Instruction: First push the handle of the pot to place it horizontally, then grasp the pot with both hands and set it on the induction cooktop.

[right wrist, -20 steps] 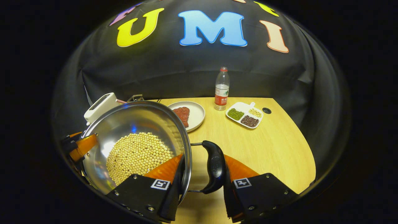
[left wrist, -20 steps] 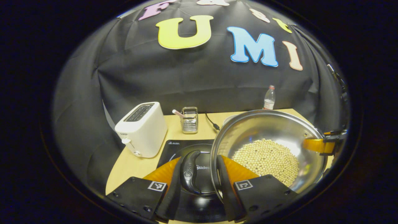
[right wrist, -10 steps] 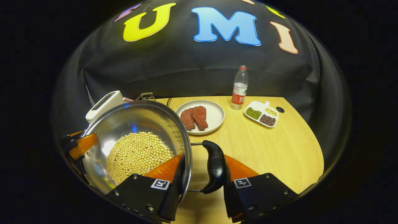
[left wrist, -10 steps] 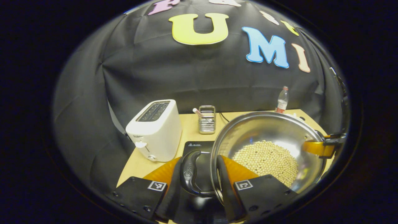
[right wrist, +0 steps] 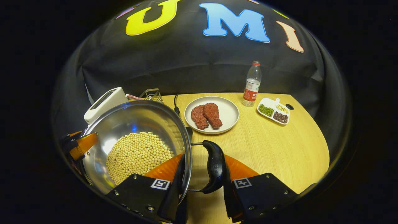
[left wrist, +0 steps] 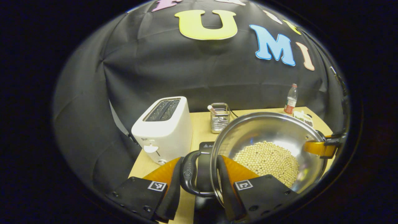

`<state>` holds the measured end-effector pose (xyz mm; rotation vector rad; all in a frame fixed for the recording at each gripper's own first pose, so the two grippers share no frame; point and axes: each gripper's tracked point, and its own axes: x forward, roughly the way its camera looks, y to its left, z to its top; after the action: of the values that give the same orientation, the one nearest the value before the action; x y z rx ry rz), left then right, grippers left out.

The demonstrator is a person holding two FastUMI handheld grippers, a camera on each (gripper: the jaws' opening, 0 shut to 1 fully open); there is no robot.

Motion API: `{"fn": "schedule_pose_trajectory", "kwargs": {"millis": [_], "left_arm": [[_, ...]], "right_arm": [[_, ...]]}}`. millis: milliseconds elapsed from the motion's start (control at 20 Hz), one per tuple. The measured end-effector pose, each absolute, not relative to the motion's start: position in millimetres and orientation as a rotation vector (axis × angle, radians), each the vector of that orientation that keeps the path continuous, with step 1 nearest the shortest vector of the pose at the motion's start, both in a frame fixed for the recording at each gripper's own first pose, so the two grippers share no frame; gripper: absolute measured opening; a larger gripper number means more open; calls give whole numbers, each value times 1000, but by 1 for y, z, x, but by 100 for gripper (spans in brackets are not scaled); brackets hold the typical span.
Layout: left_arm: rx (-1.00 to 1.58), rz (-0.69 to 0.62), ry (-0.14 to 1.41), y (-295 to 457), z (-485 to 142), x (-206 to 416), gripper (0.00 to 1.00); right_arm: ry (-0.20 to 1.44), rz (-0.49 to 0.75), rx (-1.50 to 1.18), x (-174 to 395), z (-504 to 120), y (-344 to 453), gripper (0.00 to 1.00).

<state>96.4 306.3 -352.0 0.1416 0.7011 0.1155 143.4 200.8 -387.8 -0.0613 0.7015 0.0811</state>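
Note:
A steel pot (left wrist: 267,130) half full of pale beans hangs between both grippers. My left gripper (left wrist: 199,161) is shut on the pot's black left handle (left wrist: 188,172), with one finger inside the rim. In the right gripper view, my right gripper (right wrist: 203,160) is shut the same way on the other black handle (right wrist: 214,166) of the pot (right wrist: 130,119). The black induction cooktop (left wrist: 205,146) lies under the pot's left side, mostly hidden by it. Whether the pot touches the cooktop I cannot tell.
A white toaster (left wrist: 163,129) stands close on the left of the cooktop, a wire rack (left wrist: 219,116) behind it. To the right on the wooden table (right wrist: 273,146) are a plate with meat (right wrist: 230,119), a water bottle (right wrist: 251,85) and a divided dish (right wrist: 273,111).
Both grippers have carried the pot to the left, toward the toaster. The cooktop has slid under the pot and the plate with meat has come into full view on the right.

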Motion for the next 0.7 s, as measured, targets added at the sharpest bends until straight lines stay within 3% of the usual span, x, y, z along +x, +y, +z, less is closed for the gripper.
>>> {"fn": "schedule_pose_trajectory", "kwargs": {"millis": [200,700], "left_arm": [[151,103,697,314,-361,103,65],[137,75,721,324,-383,116,62]], "right_arm": [[697,63,-50,149,-395,209,60],[722,33,-49,153,-411,213,60]]}}
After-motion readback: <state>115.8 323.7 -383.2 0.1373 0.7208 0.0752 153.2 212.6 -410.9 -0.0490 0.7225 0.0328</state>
